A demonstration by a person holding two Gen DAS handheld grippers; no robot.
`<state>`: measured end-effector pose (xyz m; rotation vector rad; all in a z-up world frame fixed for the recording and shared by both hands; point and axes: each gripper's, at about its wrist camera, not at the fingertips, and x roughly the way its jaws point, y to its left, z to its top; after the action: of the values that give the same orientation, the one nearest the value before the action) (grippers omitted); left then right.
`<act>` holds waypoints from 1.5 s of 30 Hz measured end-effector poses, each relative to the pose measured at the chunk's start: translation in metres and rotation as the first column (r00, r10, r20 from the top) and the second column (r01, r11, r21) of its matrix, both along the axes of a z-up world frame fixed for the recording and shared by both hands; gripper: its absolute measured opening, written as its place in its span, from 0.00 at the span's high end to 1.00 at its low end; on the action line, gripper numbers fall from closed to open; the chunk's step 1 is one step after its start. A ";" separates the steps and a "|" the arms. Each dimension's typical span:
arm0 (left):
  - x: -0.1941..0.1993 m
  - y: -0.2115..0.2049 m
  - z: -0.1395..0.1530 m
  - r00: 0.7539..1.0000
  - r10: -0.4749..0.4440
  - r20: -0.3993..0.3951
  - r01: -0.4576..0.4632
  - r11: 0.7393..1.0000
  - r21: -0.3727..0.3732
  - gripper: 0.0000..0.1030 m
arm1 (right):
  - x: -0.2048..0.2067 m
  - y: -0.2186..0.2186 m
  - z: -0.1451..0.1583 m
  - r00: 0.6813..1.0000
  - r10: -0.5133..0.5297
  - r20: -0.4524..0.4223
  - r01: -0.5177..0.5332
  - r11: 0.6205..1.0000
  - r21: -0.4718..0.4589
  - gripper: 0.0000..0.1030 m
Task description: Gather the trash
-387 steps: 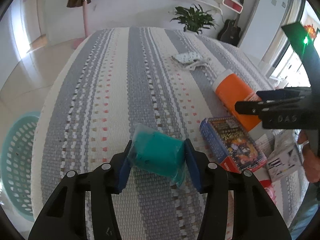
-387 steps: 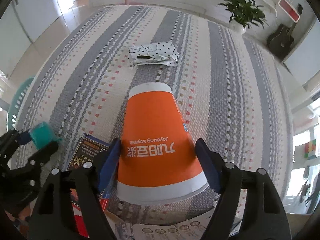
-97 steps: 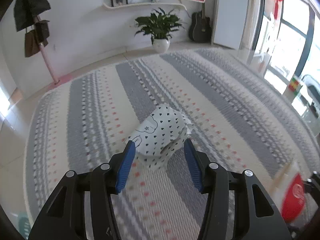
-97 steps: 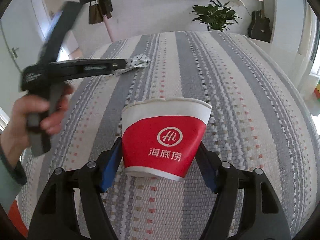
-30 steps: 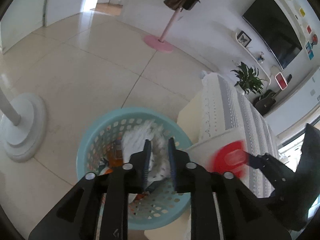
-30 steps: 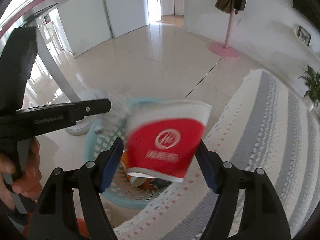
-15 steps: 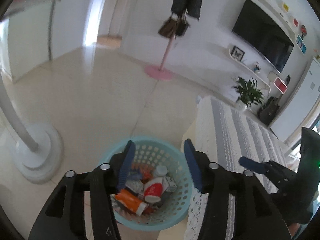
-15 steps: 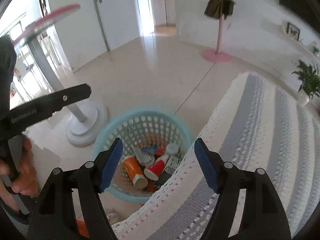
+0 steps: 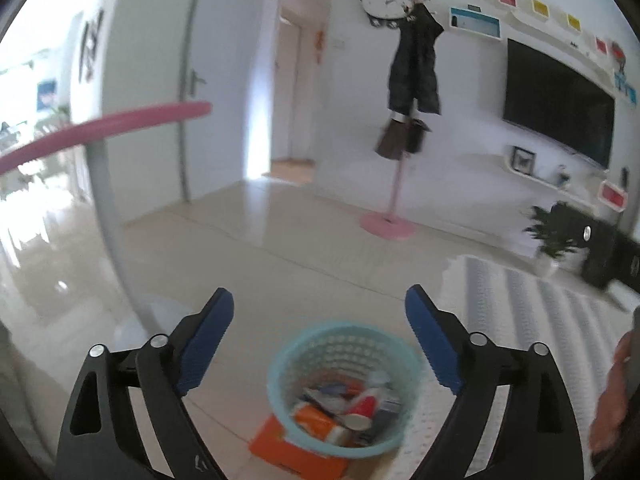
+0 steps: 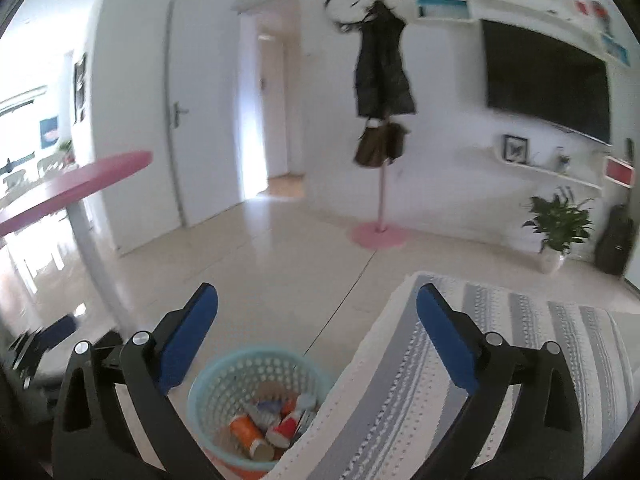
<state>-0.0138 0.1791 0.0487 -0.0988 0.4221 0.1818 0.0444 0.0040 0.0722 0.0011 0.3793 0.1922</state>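
A light blue plastic basket (image 9: 280, 356) stands on the tiled floor beside the striped table edge; it also shows in the right wrist view (image 10: 218, 376). It holds several pieces of trash, among them a red paper cup (image 9: 366, 400) and an orange cup (image 10: 246, 430). My left gripper (image 9: 319, 300) is open and empty, raised above the basket. My right gripper (image 10: 317, 294) is open and empty, raised above the basket and the table edge.
The grey and white striped tablecloth (image 10: 500, 368) fills the lower right. A pink round table on a white pole (image 10: 86, 240) stands at the left. A pink coat stand (image 10: 380, 204), a potted plant (image 10: 558, 228) and a wall TV (image 10: 544, 76) lie beyond. An orange box (image 9: 288, 446) lies under the basket.
Both grippers have lifted and tilted up, so the basket sits lower in both views and the room's far wall shows. Both stay open and empty.
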 end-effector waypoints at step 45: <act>-0.013 0.001 -0.013 0.997 0.074 -0.020 -0.073 0.997 0.036 0.07 | -0.032 0.010 -0.049 0.990 0.108 -0.087 -0.112 0.993 -0.043 0.08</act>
<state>-0.0272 0.1802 0.0354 -0.0782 0.4365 0.2628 0.0124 0.0139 0.0230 -0.0590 0.4688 0.2927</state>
